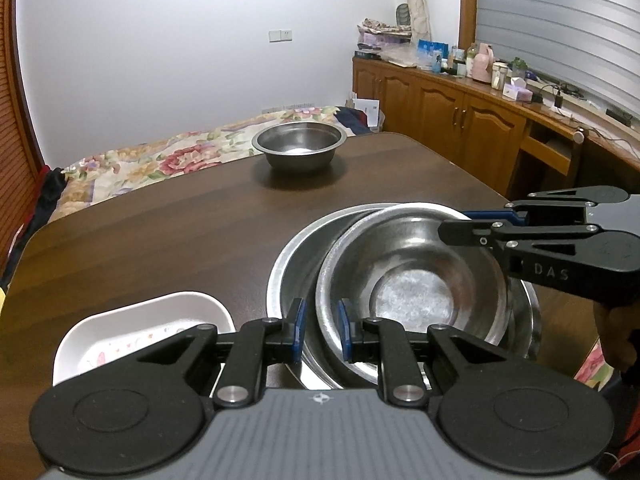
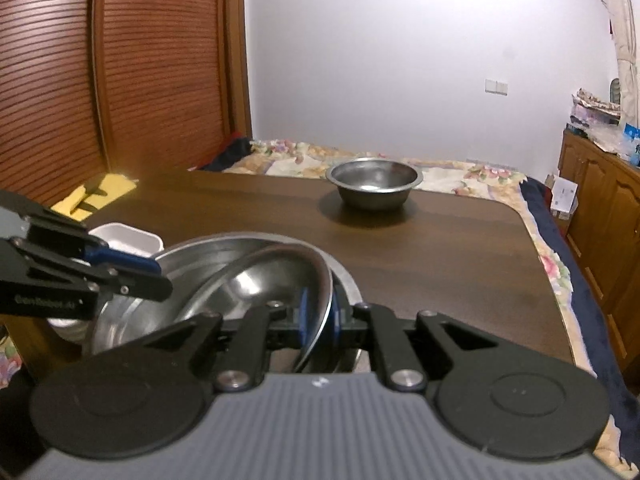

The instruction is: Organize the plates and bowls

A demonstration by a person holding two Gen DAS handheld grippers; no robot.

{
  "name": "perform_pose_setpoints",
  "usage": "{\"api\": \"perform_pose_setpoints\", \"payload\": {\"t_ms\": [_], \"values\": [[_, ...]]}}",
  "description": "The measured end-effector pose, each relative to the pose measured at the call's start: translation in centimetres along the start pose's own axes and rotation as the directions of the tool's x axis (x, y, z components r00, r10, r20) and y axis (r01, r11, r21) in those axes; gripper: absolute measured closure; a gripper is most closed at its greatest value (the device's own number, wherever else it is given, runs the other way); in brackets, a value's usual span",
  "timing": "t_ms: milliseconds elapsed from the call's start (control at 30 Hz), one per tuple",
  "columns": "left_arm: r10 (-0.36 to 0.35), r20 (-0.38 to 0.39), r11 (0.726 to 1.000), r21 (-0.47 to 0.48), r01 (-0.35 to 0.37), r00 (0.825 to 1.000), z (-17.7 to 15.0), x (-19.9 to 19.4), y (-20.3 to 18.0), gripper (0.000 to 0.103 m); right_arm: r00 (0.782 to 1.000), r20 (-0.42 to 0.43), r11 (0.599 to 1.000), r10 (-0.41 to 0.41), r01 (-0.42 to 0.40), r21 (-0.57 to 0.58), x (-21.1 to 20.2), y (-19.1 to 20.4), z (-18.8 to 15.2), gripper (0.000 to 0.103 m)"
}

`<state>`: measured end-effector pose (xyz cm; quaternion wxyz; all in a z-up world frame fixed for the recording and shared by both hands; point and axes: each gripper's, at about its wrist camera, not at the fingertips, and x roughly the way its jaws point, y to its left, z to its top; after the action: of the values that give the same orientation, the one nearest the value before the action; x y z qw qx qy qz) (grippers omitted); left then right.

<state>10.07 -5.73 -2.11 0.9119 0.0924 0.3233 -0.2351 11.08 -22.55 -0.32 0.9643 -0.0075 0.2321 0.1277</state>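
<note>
A smaller steel bowl [image 1: 416, 280] sits tilted inside a larger steel bowl [image 1: 296, 264] on the dark wooden table [image 1: 160, 232]. My left gripper [image 1: 322, 332] stands with its blue pads either side of the smaller bowl's near rim, a small gap showing. My right gripper [image 2: 320, 314] is shut on the smaller bowl's rim [image 2: 276, 272] from the right; it also shows in the left wrist view [image 1: 472, 220]. The larger bowl [image 2: 208, 248] lies under it. A third steel bowl [image 1: 300, 146] stands alone at the table's far side [image 2: 374, 182]. A white rectangular dish [image 1: 136, 328] lies left of the bowls.
A bed with a floral cover [image 1: 168, 156] runs behind the table. Wooden cabinets [image 1: 460, 120] with clutter on top line the right wall. A slatted wooden door [image 2: 120, 60] is on the left. The table's right edge [image 2: 552, 280] is near the bed.
</note>
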Motion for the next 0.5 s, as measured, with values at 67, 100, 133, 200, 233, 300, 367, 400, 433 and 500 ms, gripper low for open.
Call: {"api": "perform_pose_setpoints", "payload": {"t_ms": [67,100,133,200,233,300,367,400,433,500], "values": [[0.000,0.000,1.000,-0.002,0.000,1.000,0.09,0.01,0.01,0.083,1.000,0.004,1.000,0.002,-0.002,0.006,0.02,-0.08,0.15,0.091],[0.000,0.000,1.000,-0.001,0.000,1.000,0.07,0.02,-0.03,0.083,1.000,0.007,1.000,-0.001,0.001,0.001,0.02,-0.04,0.20,0.091],[0.000,0.001,1.000,-0.002,0.000,1.000,0.09,0.02,-0.08,0.083,1.000,0.015,1.000,-0.007,0.007,-0.006,-0.03,0.05,0.24,0.091],[0.002,0.000,1.000,-0.005,-0.002,1.000,0.17,0.10,-0.15,0.083,0.998,0.053,0.999,-0.027,0.028,-0.019,-0.43,0.33,0.22,0.091],[0.003,0.000,1.000,-0.007,-0.003,1.000,0.16,0.12,-0.13,0.083,0.998,0.064,0.999,-0.023,0.025,-0.020,-0.54,0.38,0.28,0.091],[0.004,0.001,1.000,-0.008,-0.004,1.000,0.17,0.08,-0.15,0.083,0.997,0.074,1.000,-0.013,0.013,-0.012,-0.77,0.30,0.39,0.091],[0.005,0.007,1.000,-0.013,-0.005,1.000,0.27,-0.04,-0.08,0.083,0.997,0.077,1.000,-0.013,0.014,-0.014,-0.82,0.28,0.50,0.091],[0.006,0.012,1.000,-0.016,-0.006,1.000,0.30,-0.17,-0.06,0.083,0.997,0.077,1.000,-0.013,0.014,-0.015,-0.85,0.27,0.55,0.091],[0.008,0.018,1.000,-0.017,-0.007,1.000,0.41,-0.33,-0.06,0.083,0.997,0.078,1.000,-0.011,0.012,-0.013,-0.88,0.24,0.59,0.091],[0.010,0.031,1.000,-0.017,-0.009,0.999,0.47,-0.67,0.00,0.083,0.997,0.080,1.000,-0.006,0.007,-0.006,-0.97,0.23,0.66,0.091]]}}
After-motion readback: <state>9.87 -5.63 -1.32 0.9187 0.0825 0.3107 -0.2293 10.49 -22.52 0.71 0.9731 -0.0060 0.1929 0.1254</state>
